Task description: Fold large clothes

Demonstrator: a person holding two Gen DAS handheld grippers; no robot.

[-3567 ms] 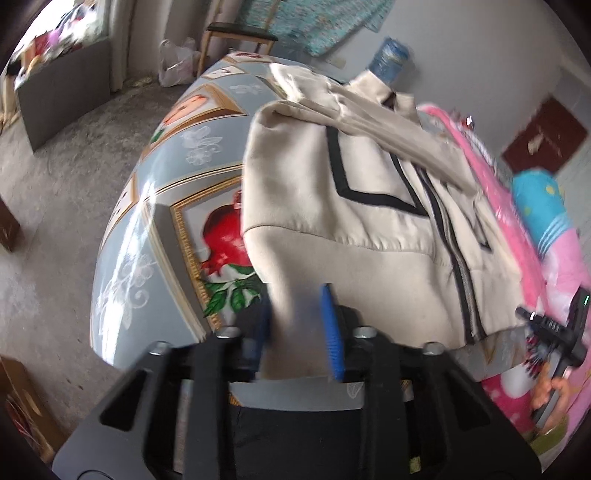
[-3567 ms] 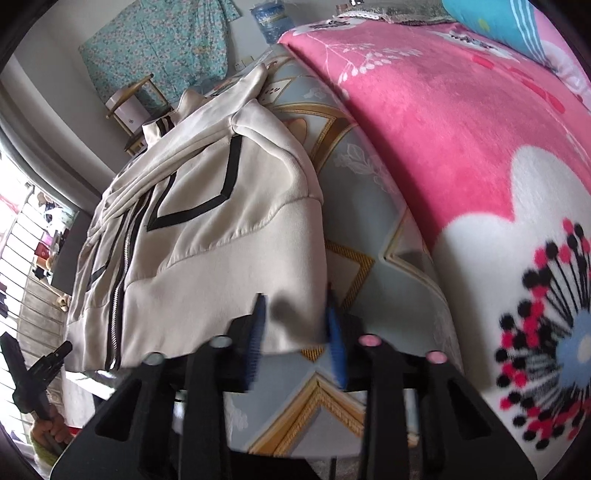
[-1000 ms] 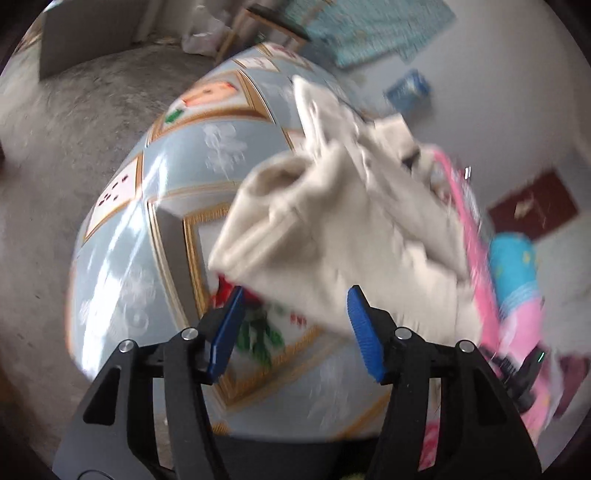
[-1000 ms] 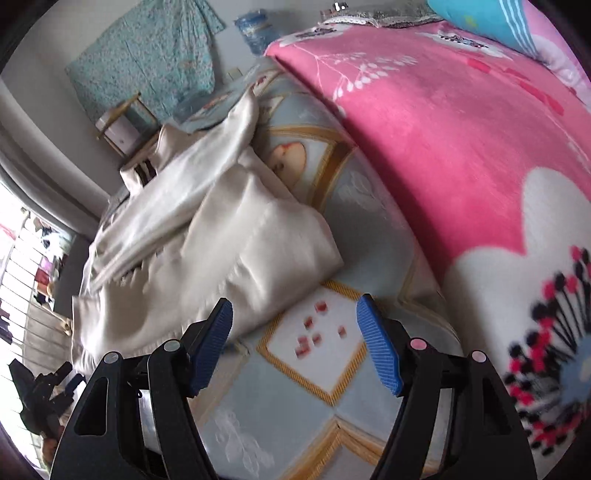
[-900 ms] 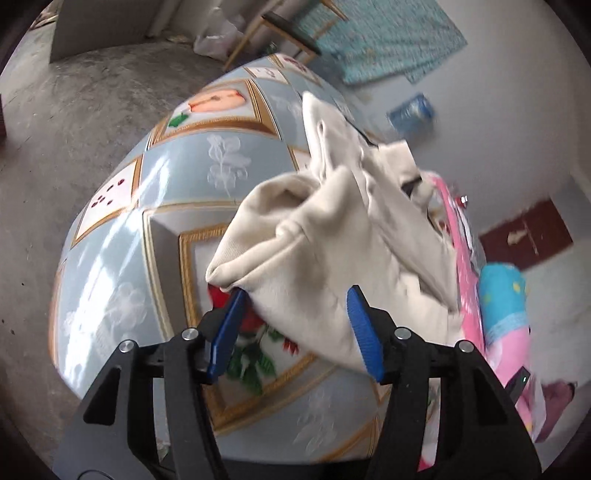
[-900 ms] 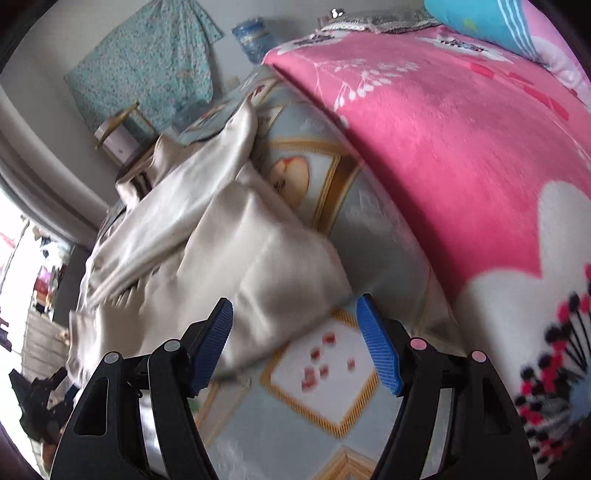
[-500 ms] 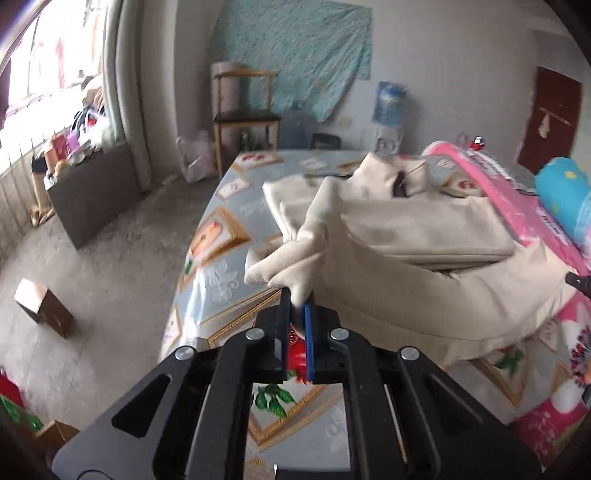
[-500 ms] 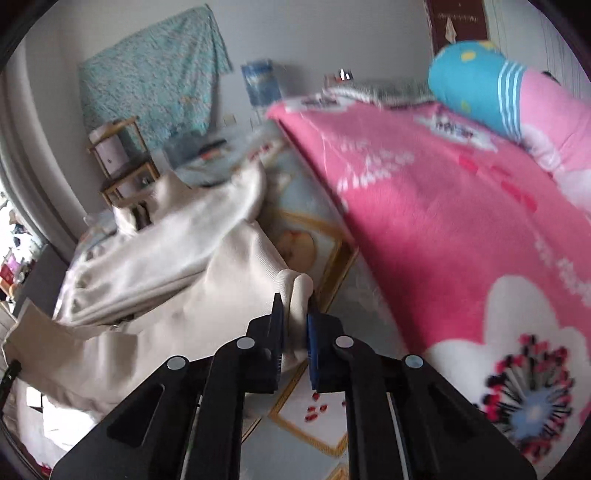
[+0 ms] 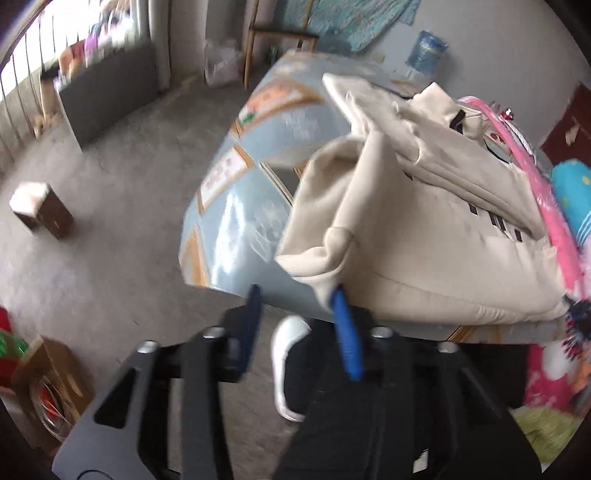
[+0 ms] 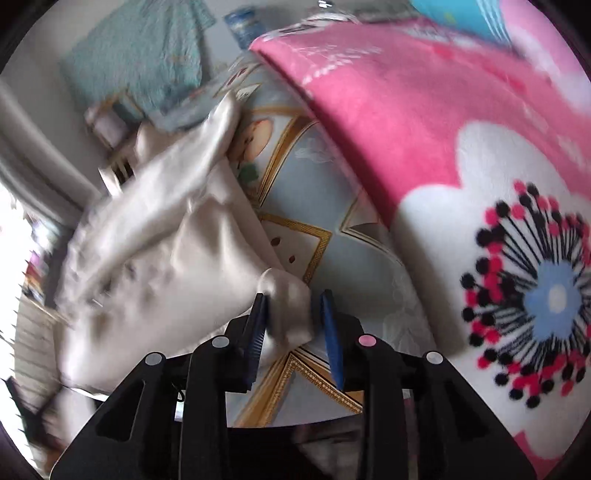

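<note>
So we've got the cream jacket [image 9: 424,236] bunched up on the bed [image 9: 236,221], lying on that pale blue sheet with the gold-framed picture squares, near the foot end. You can see black trim and a dark zipper line along the top of it in the left wrist view, and in the right wrist view it looks like a shiny, wrinkled heap [image 10: 166,251] sitting left of the pink flower blanket [image 10: 424,122], which covers the other side of the bed. Our left hand-held gripper [image 9: 299,325] has its blue fingers spread and the jaws are opening; the ribbed hem corner of the jacket hangs right by the right-hand finger, touching or nearly touching it, but it isn't being squeezed. Our right hand-held gripper [image 10: 293,325] is opening too, and a rolled lump of jacket cloth sits between its fingers, against the left one with a gap by the right one, so no real pinch there either. Further out: a wooden chair [image 9: 277,37] and a teal cloth [image 9: 354,18] on the wall, a blue water jug [image 9: 426,48], a small box [image 9: 38,208] on the grey floor, and a white shoe [image 9: 286,365] below the left gripper. Both views are a bit blurry.
</note>
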